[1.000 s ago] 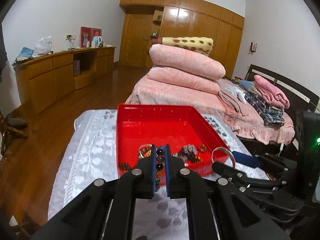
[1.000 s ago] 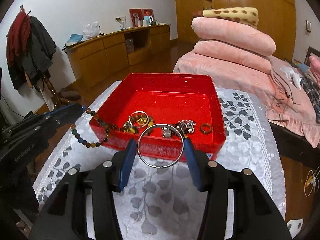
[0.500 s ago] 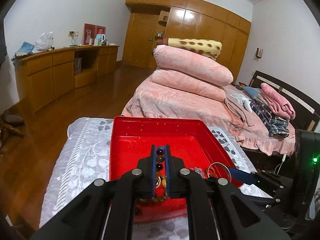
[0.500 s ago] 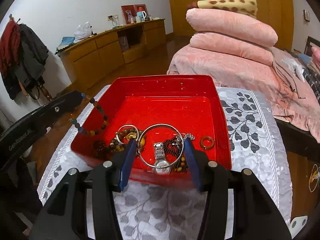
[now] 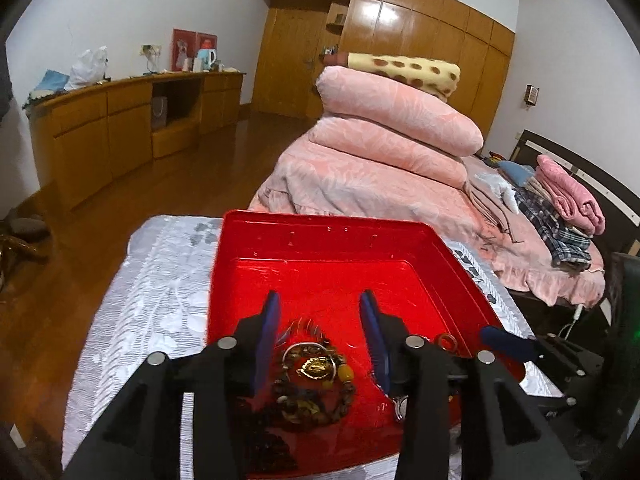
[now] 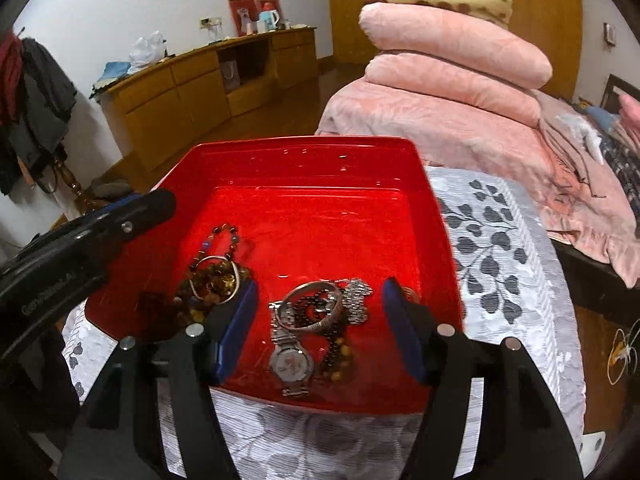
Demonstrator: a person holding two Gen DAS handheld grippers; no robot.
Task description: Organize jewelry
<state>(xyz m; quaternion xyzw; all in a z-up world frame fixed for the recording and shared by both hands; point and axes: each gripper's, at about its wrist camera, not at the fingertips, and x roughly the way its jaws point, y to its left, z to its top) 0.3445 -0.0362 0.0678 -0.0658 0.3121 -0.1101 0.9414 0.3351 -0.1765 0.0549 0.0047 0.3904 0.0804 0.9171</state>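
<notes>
A red tray (image 5: 320, 220) (image 6: 304, 142) sits on the cloth-covered table. My left gripper (image 5: 320, 308) hangs over the tray's near left part, its jaws opening with nothing pressed between the pads. Below it lies a pile of beaded bracelets with a gold pendant (image 5: 316, 368). A loose bead string (image 6: 224, 236) lies beside that pile. My right gripper (image 6: 320, 292) is over the near right part, jaws also opening. A silver bangle (image 6: 312, 306) rests free in the tray between its fingers, on a silver watch (image 6: 290, 362). A small ring (image 5: 446, 340) lies further right.
The white cloth with grey leaves (image 6: 500, 240) covers the table around the tray. A bed stacked with pink quilts (image 5: 392, 128) stands behind and to the right. Wooden cabinets (image 5: 120, 128) line the left wall across a wooden floor. Coats (image 6: 32, 88) hang at far left.
Both grippers moved forward and down over the tray. The left let go of the bead string and the right let go of the silver bangle; both now lie in the tray.
</notes>
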